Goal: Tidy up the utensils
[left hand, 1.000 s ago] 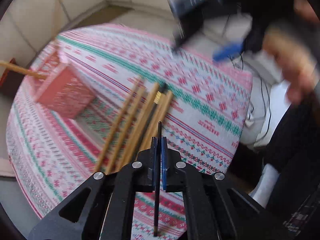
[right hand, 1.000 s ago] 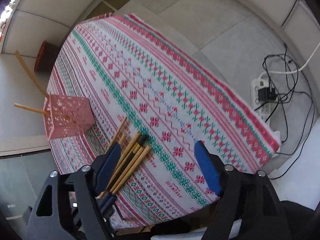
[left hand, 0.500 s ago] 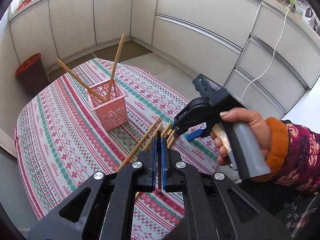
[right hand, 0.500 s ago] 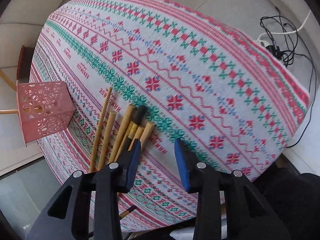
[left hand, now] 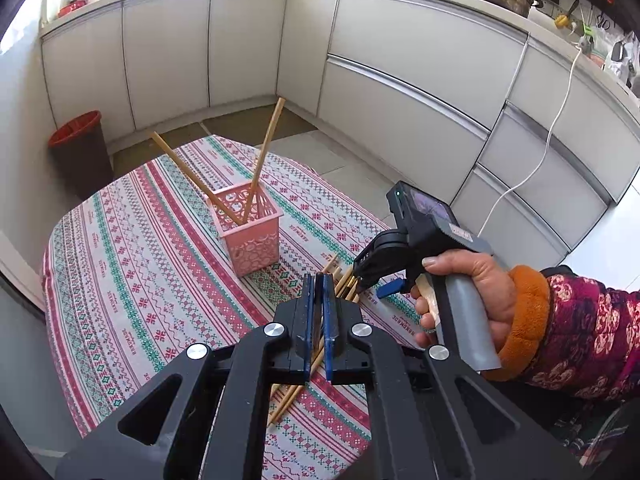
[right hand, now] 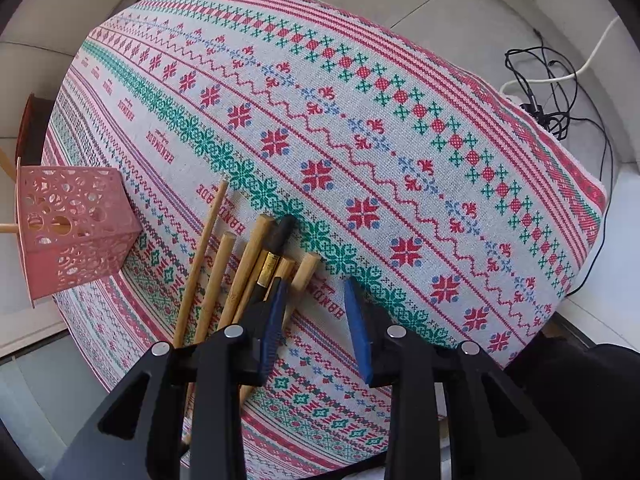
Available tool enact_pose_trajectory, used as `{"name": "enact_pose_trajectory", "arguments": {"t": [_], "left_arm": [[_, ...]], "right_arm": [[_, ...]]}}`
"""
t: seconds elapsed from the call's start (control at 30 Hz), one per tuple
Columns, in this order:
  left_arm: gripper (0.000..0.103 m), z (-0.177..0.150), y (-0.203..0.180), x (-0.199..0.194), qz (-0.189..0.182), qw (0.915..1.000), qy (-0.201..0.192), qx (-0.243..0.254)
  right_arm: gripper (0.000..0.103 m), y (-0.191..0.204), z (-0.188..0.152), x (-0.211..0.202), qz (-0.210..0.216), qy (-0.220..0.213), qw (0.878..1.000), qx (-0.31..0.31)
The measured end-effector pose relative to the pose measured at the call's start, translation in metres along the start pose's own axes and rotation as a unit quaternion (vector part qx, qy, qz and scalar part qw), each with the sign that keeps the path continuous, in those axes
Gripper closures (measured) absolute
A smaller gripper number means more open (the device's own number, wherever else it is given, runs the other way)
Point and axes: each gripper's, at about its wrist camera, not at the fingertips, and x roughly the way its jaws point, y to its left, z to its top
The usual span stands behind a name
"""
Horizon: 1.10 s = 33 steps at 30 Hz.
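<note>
left gripper [left hand: 319, 292] is raised above the table [left hand: 132, 280], jaws clamped on a thin dark chopstick [left hand: 319, 312] that stands upright between the blue pads [left hand: 307, 312]. pink basket [left hand: 250, 232] sits near the middle of the patterned cloth [right hand: 360, 120], upright, with two wooden chopsticks [left hand: 264, 160] in it leaning apart in a v. rest of the chopsticks [right hand: 224, 276] lie in a loose bunch on the cloth, between the basket and the near table edge, roughly parallel; mostly light wood, one dark one [right hand: 276, 248] with a gold band among them. right gripper [right hand: 316, 312] points steeply down over the bunch's top ends, held by a hand [left hand: 472, 292] with an orange cuff and a floral sleeve [left hand: 592, 328]. its jaws have just been closing and stand partly apart now; the left pad [right hand: 276, 312] sits on or just over the ends of the rightmost sticks, the right pad [right hand: 358, 320] is over bare cloth. the end of the outermost light stick [right hand: 306, 272] pokes up between the pads, cannot tell if either pad touches it, no clamp visible. background: white cabinets [left hand: 400, 80], a red-rimmed bin [left hand: 80, 148] on the floor left of the table, a power strip with cables [right hand: 552, 92] on the floor at the far side.
</note>
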Motion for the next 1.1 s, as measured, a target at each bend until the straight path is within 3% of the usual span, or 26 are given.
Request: {"name": "enact_pose_trajectory", "arguments": {"t": [0.03,0.07,0.3,0.63,0.73,0.93,1.03,1.07,1.1], "left_arm": [[0.100,0.000,0.001,-0.002,0.002,1.0000,-0.003,-0.002],[0.100,0.000,0.002,-0.004,0.005,1.0000,-0.006,-0.006],[0.100,0.002,0.014,-0.018,0.023,0.9990,-0.024,-0.030],[0.100,0.014,0.020,-0.032,0.037,0.9958,-0.057,-0.061],[0.100,0.020,0.019,-0.038,0.040,0.9945,-0.070,-0.066],[0.099,0.028,0.022,-0.043,0.053,0.9920,-0.083,-0.079],[0.093,0.024,0.052,-0.033,0.065,0.9850,-0.052,-0.151],[0.085,0.016,0.071,-0.024,0.070,0.9782,-0.030,-0.194],[0.063,0.002,0.095,-0.012,0.080,0.9663,-0.001,-0.245]], "right_arm": [[0.086,0.002,0.000,0.000,-0.001,-0.008,1.000,-0.004],[0.091,0.000,0.002,-0.002,0.011,-0.009,1.000,-0.006],[0.094,-0.004,0.012,-0.002,0.057,-0.010,0.998,0.009],[0.094,-0.018,-0.008,-0.079,0.101,-0.119,0.985,-0.070],[0.095,-0.023,-0.024,-0.116,0.115,-0.168,0.974,-0.100],[0.095,-0.030,-0.056,-0.184,0.124,-0.280,0.940,-0.152],[0.095,-0.029,-0.059,-0.212,0.135,-0.310,0.925,-0.174],[0.095,-0.026,-0.063,-0.218,0.138,-0.317,0.921,-0.179],[0.095,-0.025,-0.063,-0.224,0.141,-0.323,0.917,-0.184]]}}
